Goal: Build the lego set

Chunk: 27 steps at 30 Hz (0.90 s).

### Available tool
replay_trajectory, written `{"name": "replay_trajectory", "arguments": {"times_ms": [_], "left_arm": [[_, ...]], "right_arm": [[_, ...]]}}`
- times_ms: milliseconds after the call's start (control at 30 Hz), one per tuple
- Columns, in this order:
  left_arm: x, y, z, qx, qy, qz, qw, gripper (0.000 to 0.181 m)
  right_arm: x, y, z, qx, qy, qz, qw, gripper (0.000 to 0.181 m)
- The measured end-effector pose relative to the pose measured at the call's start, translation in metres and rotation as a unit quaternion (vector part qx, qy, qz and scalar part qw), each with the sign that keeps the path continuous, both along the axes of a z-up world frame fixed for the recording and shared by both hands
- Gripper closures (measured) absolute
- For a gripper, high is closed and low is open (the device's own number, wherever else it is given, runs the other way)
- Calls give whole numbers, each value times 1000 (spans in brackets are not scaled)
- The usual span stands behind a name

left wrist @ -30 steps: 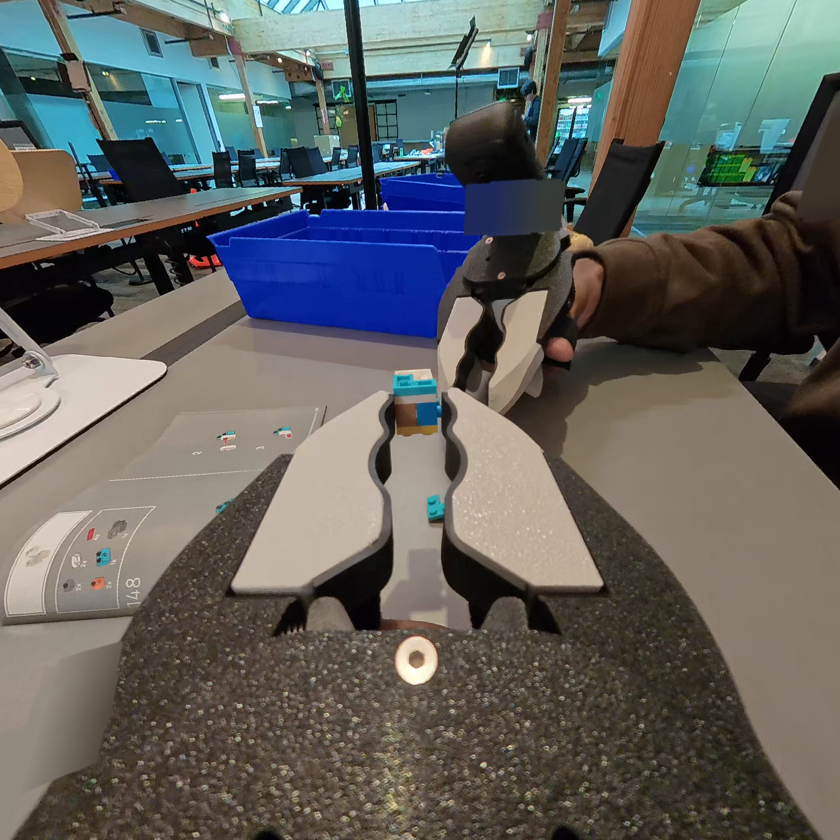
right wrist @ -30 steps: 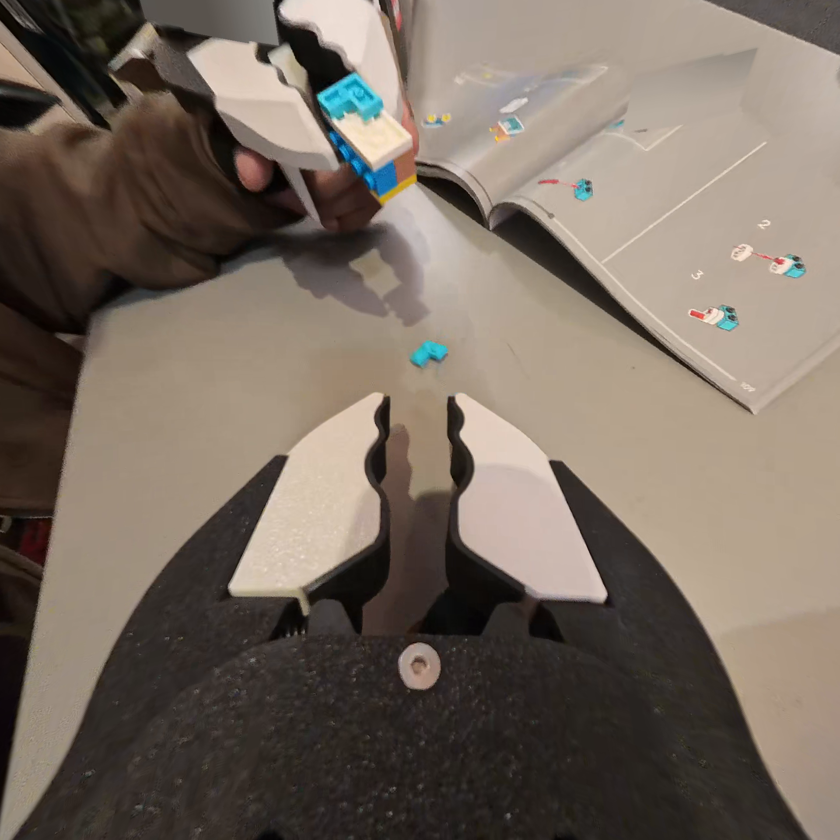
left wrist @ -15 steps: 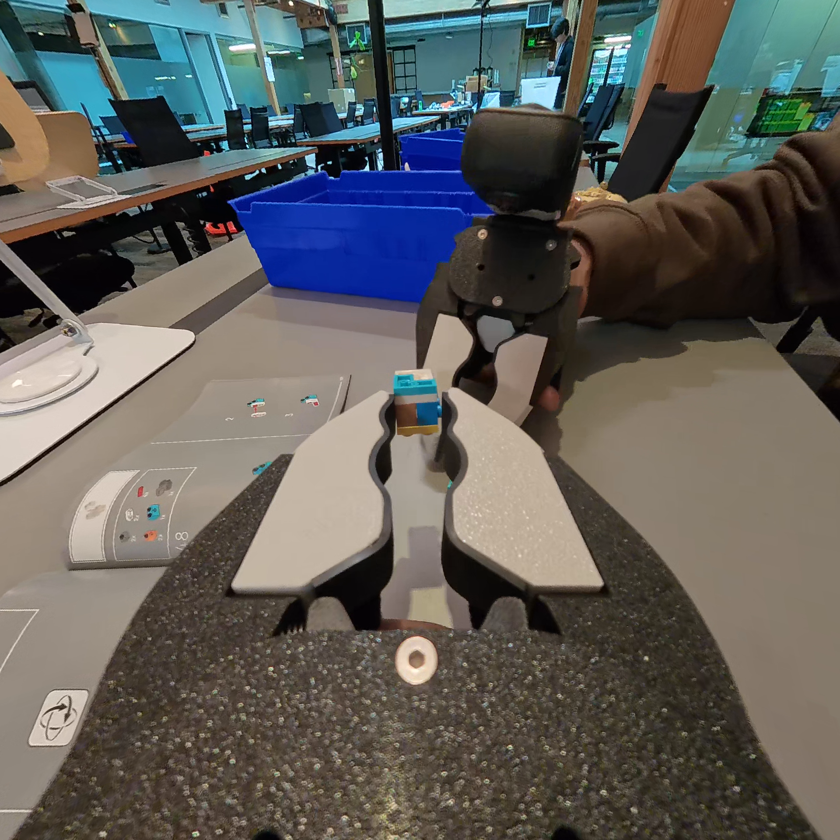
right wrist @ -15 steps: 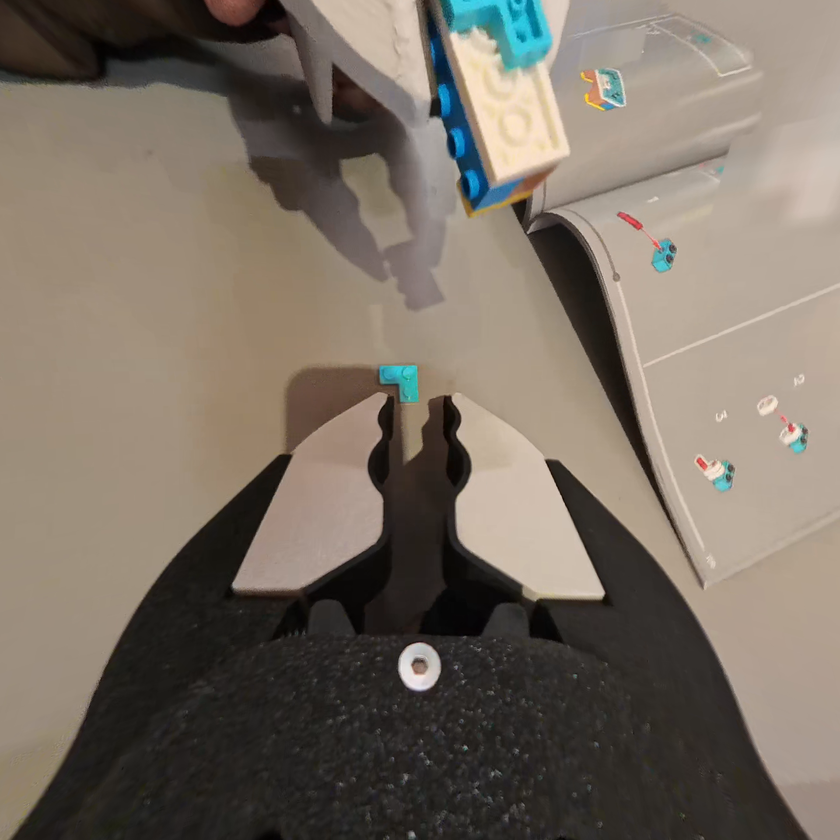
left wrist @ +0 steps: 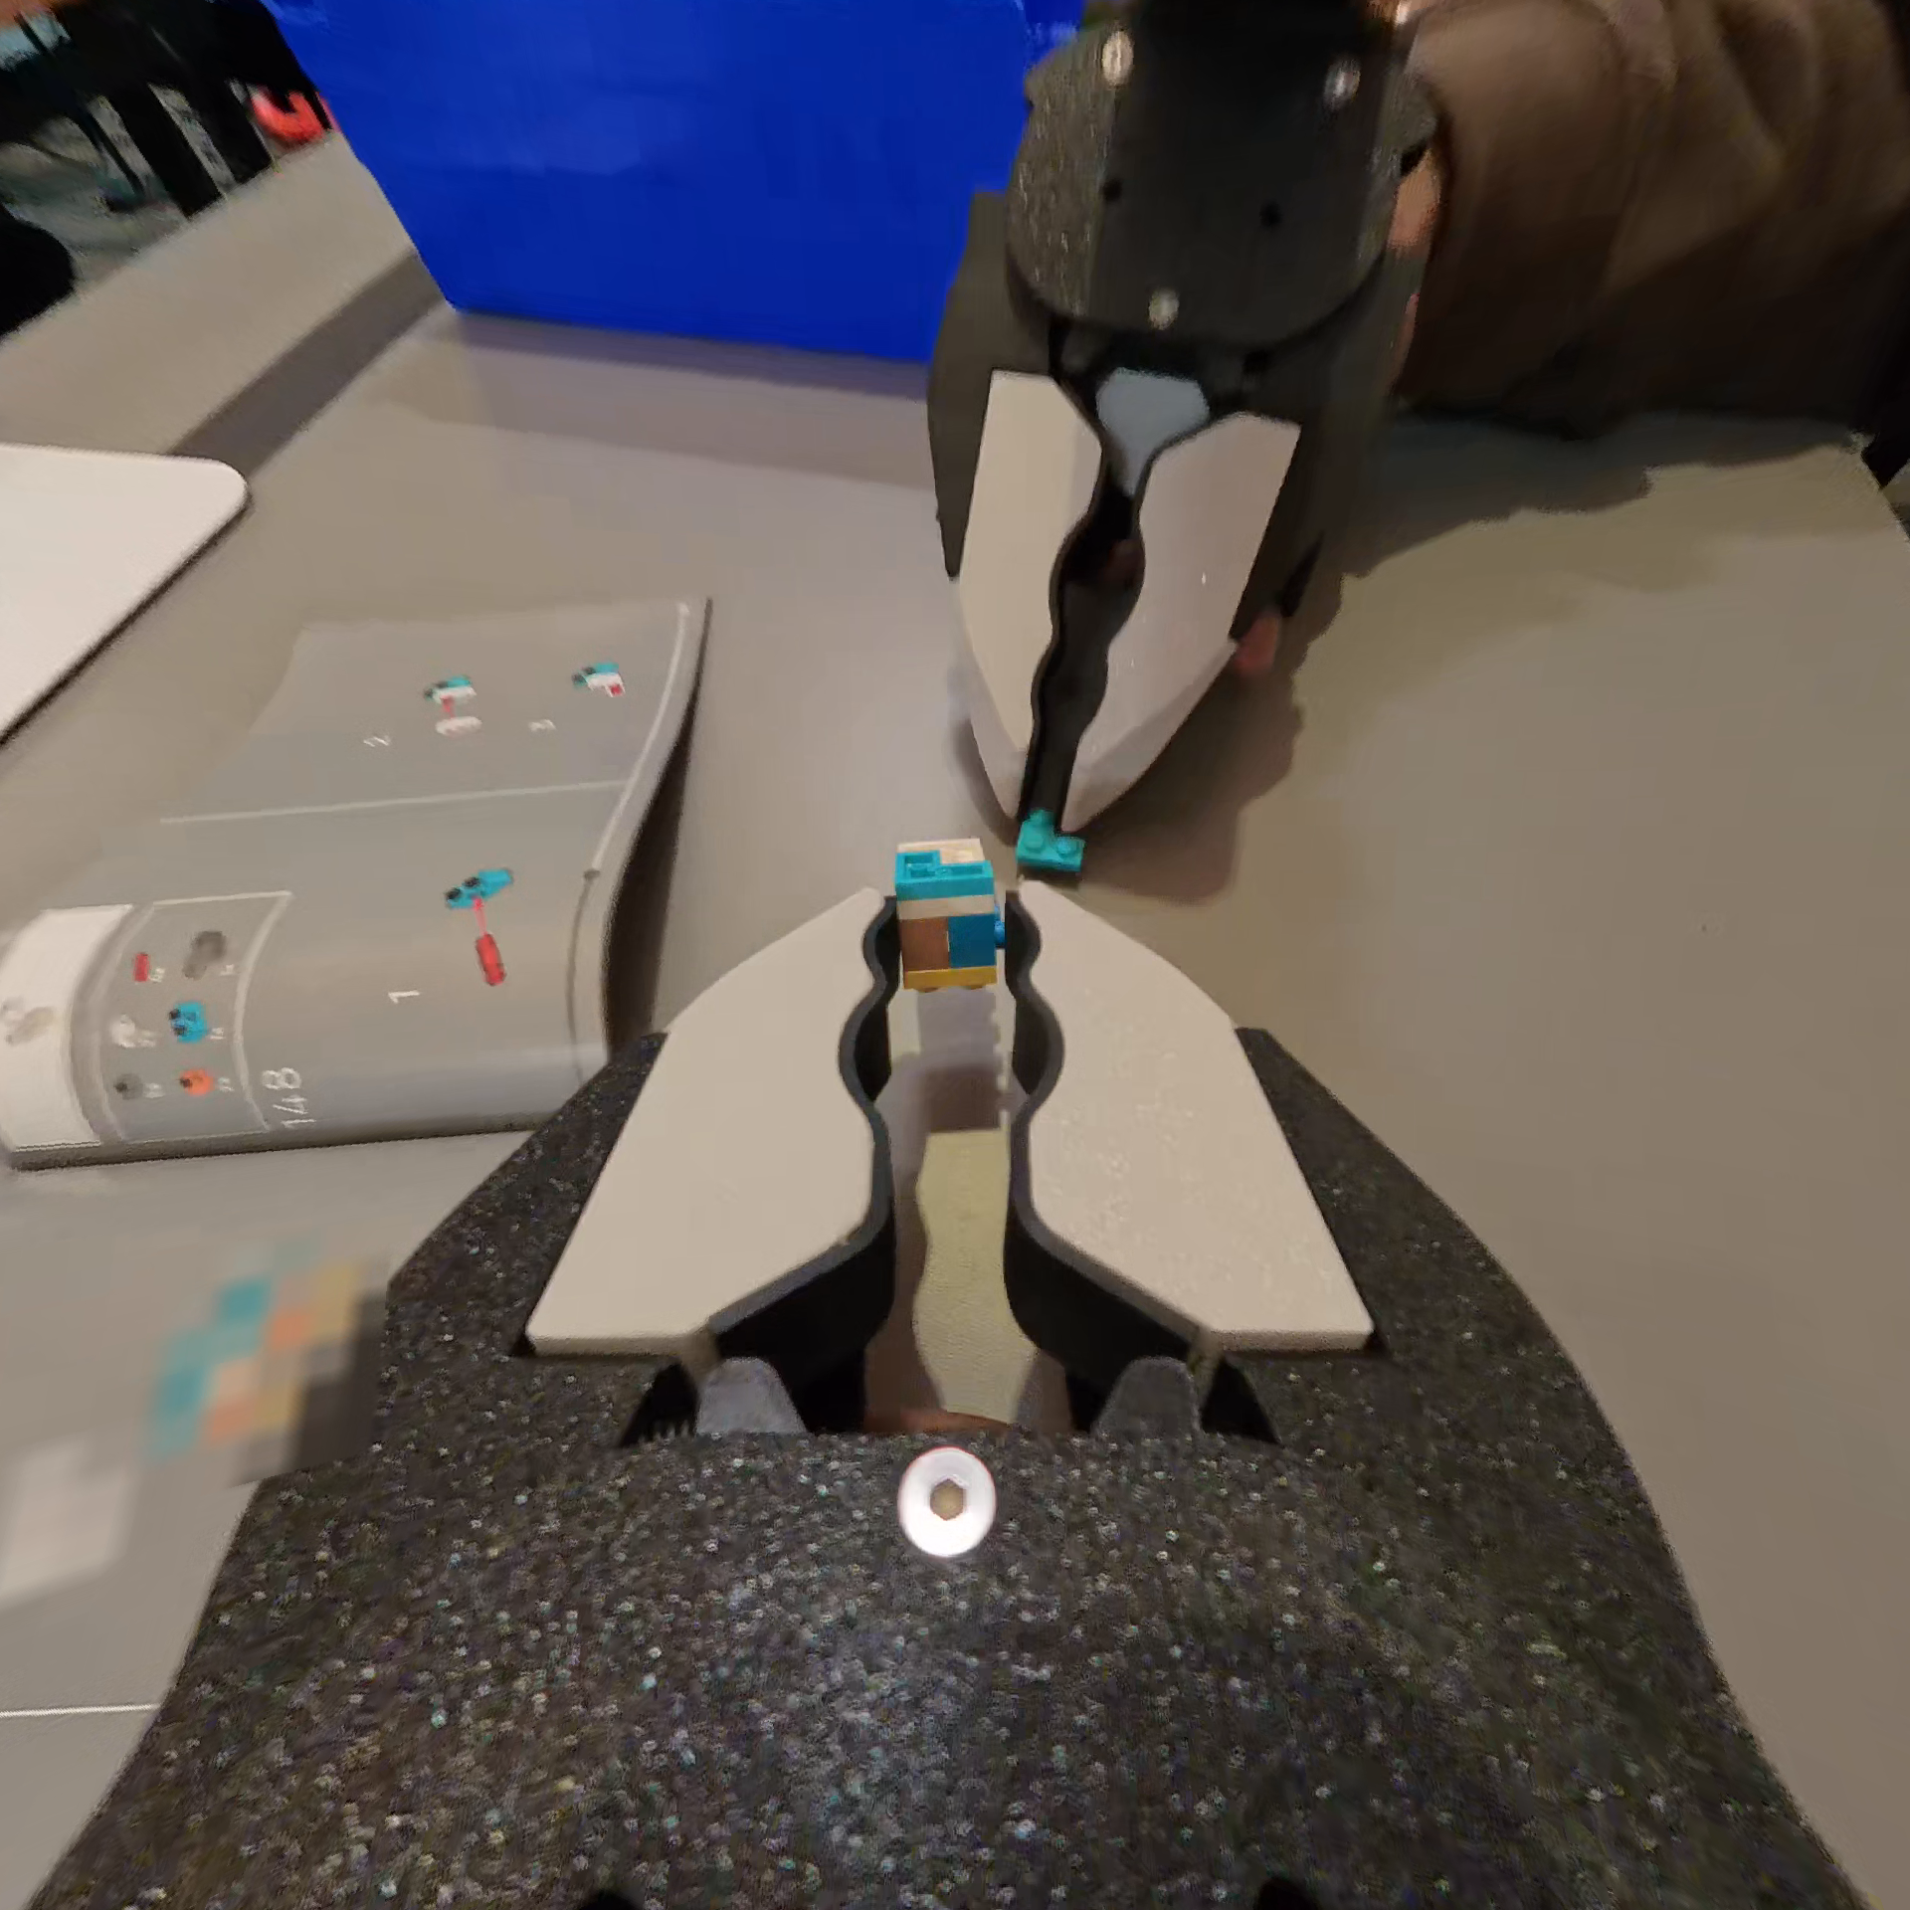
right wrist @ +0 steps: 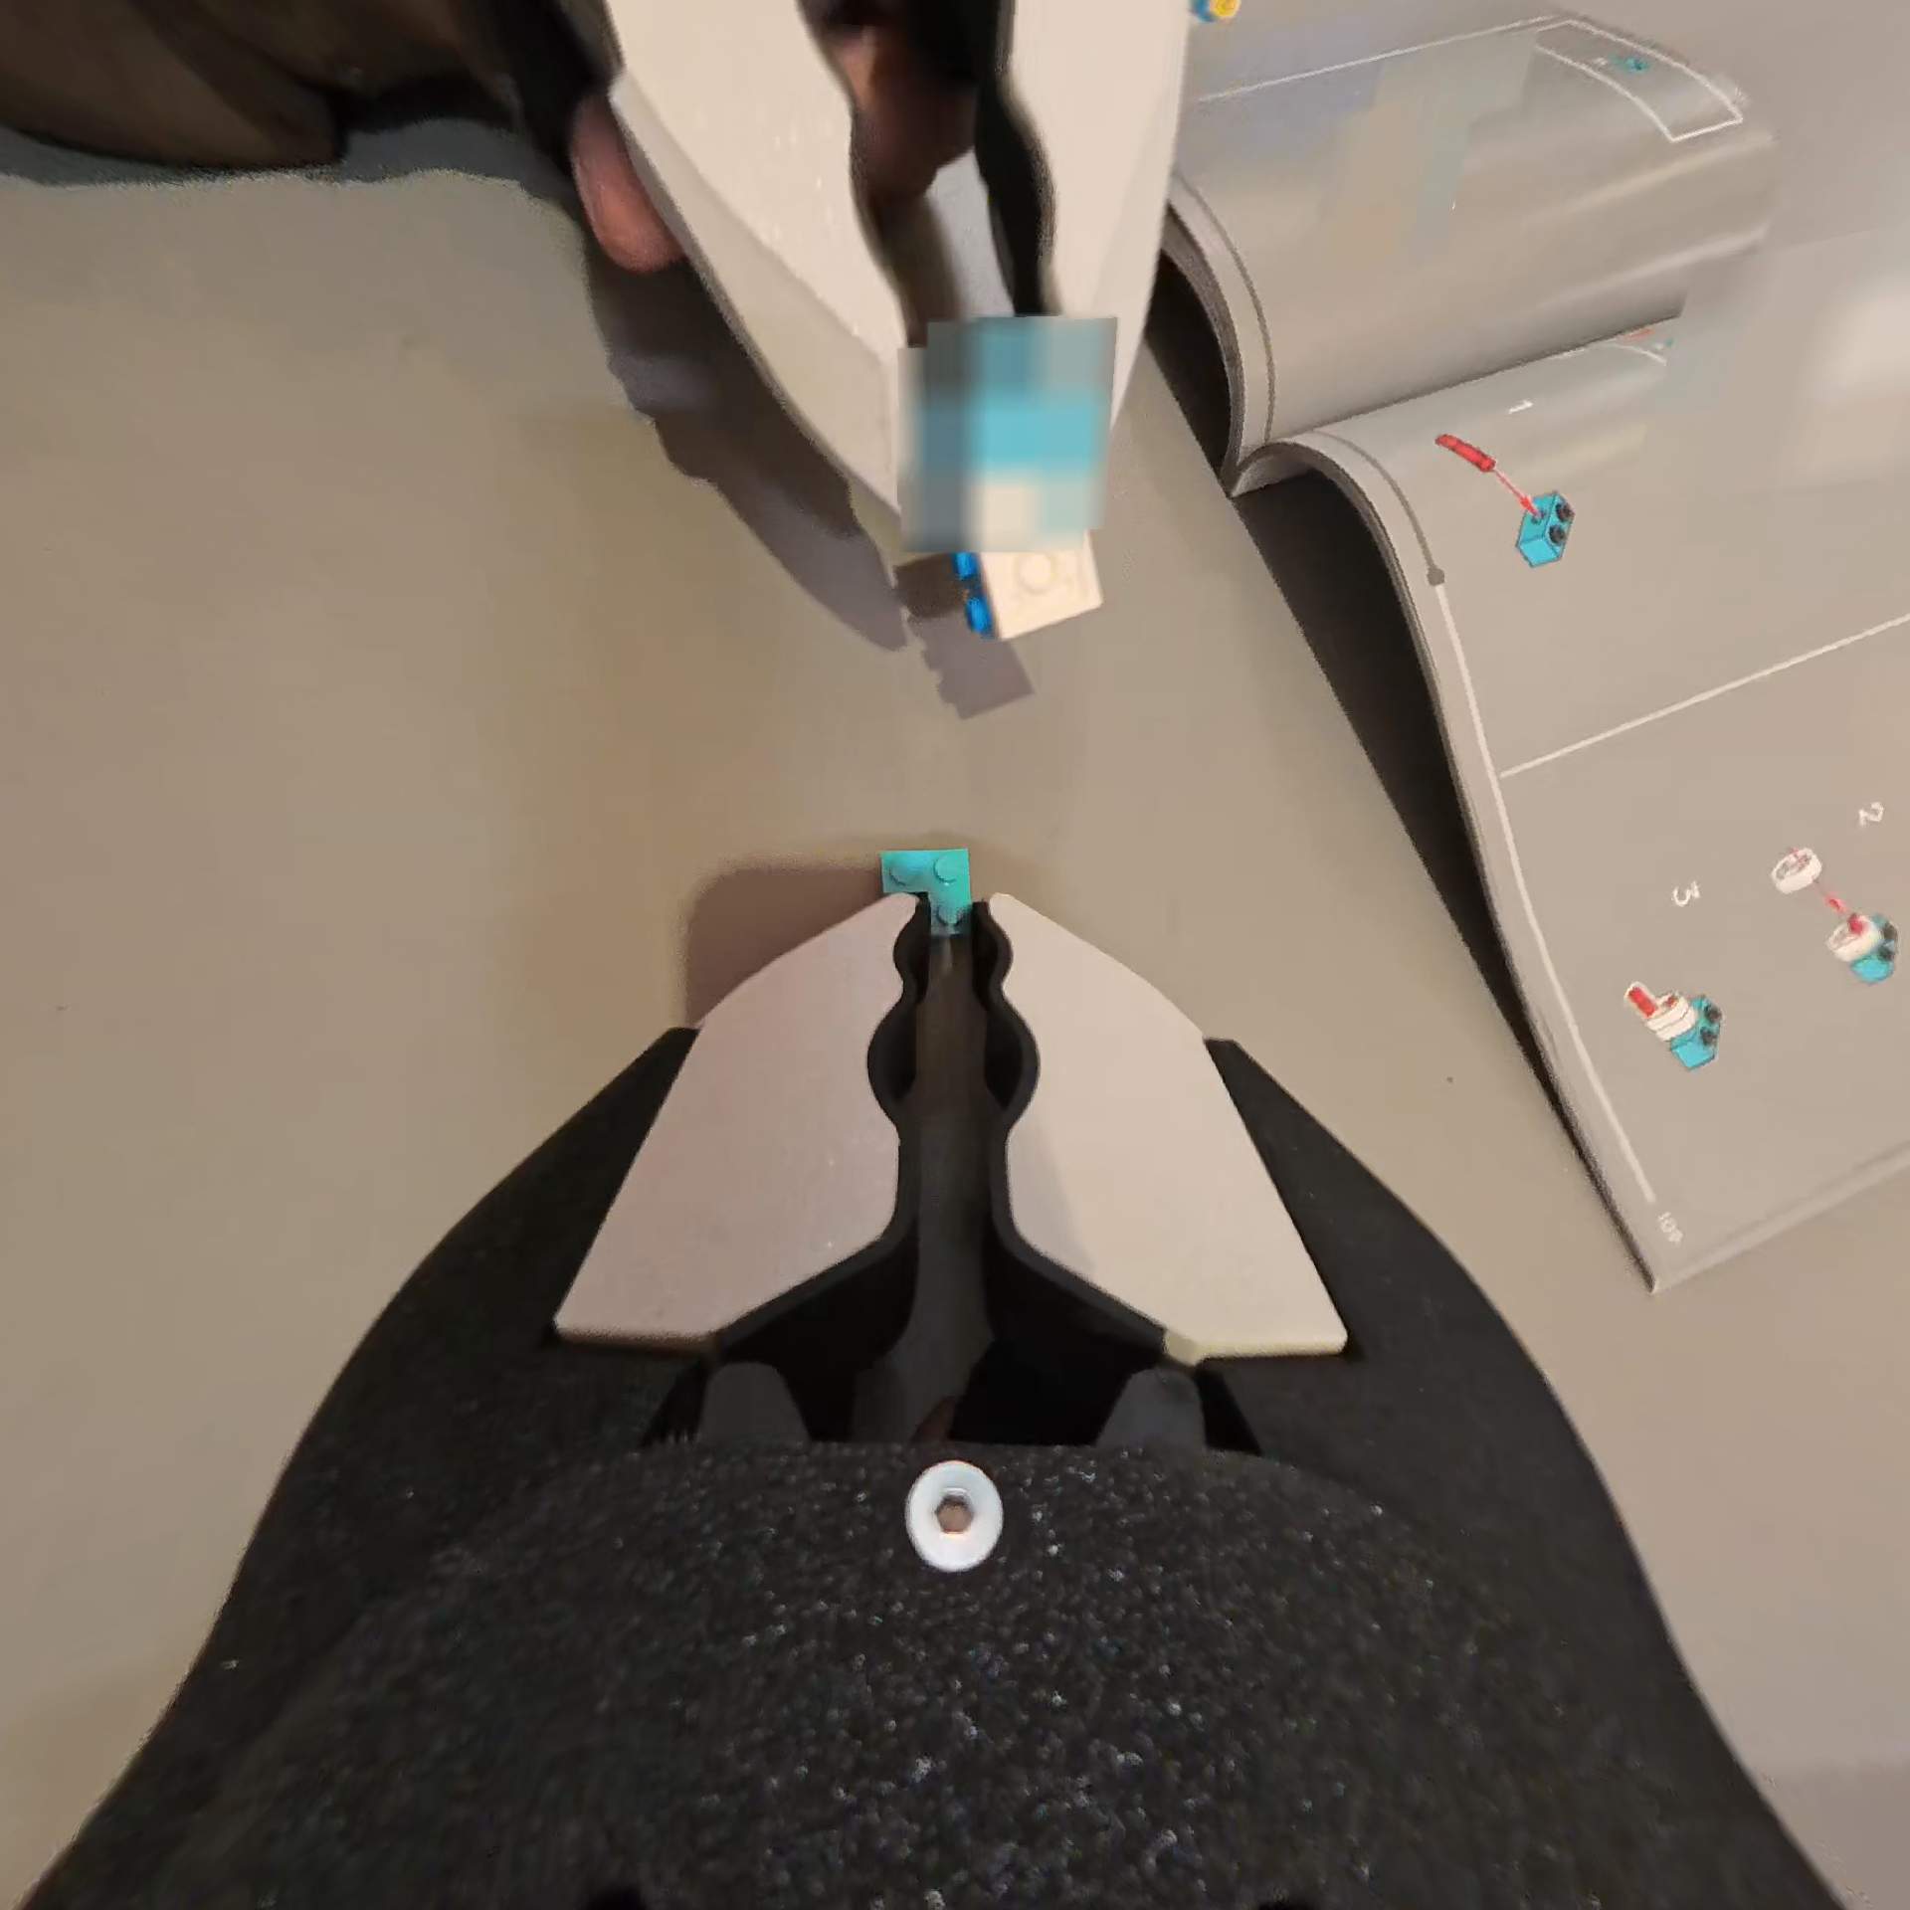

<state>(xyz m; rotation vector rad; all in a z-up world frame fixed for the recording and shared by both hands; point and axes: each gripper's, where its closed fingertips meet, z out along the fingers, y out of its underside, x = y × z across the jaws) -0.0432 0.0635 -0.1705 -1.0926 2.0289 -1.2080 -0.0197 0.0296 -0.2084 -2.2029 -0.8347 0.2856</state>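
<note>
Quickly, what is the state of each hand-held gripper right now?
Left hand-held gripper: closed on the small brick assembly.
Right hand-held gripper: closed on the teal corner plate, on the table.

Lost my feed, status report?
Left tongs shut on brick stack. Right tongs shut on teal corner piece, on table. Nothing between.

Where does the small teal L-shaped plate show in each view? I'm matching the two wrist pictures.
Left wrist view: teal L-shaped plate right of centre, at the right gripper's tips.
Right wrist view: centre, between that gripper's tips.
Shared landmark: instruction booklet.
</note>
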Motion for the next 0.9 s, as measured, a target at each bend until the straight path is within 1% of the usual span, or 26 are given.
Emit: {"name": "replay_trajectory", "arguments": {"times_ms": [167, 333, 400, 467, 567, 600, 667, 733, 767, 833, 900], "left_arm": [[-3, -5, -19, 34, 51, -8, 998, 162], [-14, -5, -40, 88, 110, -20, 990, 162], [-16, -5, -40, 91, 111, -25, 989, 162], [-17, -3, -39, 101, 101, -26, 989, 151], [-18, 0, -37, 110, 92, -29, 989, 138], [-18, 1, -33, 108, 83, -28, 990, 134], [-14, -1, -17, 96, 43, -28, 994, 132], [-7, -7, 9, 77, -33, -25, 996, 134], [-2, -10, 23, 65, -77, -20, 995, 134], [5, -13, 46, 58, -157, 1, 986, 135], [12, -12, 63, 61, -220, 38, 973, 135]], "right_arm": [[2, -4, 2, 3, 6, -6, 1000, 174], [-1, -5, 2, -2, 15, -4, 1000, 174], [-3, -5, 4, -4, 27, -6, 1000, 173], [-4, -5, 7, -2, 40, -9, 999, 173], [-7, -4, 17, 3, 83, -11, 996, 173], [-8, -3, 20, 5, 100, -13, 995, 174], [-12, -1, 33, 15, 154, -17, 988, 174], [-17, 2, 54, 29, 246, -21, 969, 174], [-18, 4, 67, 39, 299, -23, 953, 174], [-17, 7, 92, 52, 408, -31, 911, 174], [-9, 9, 113, 70, 507, -44, 858, 174]]}}
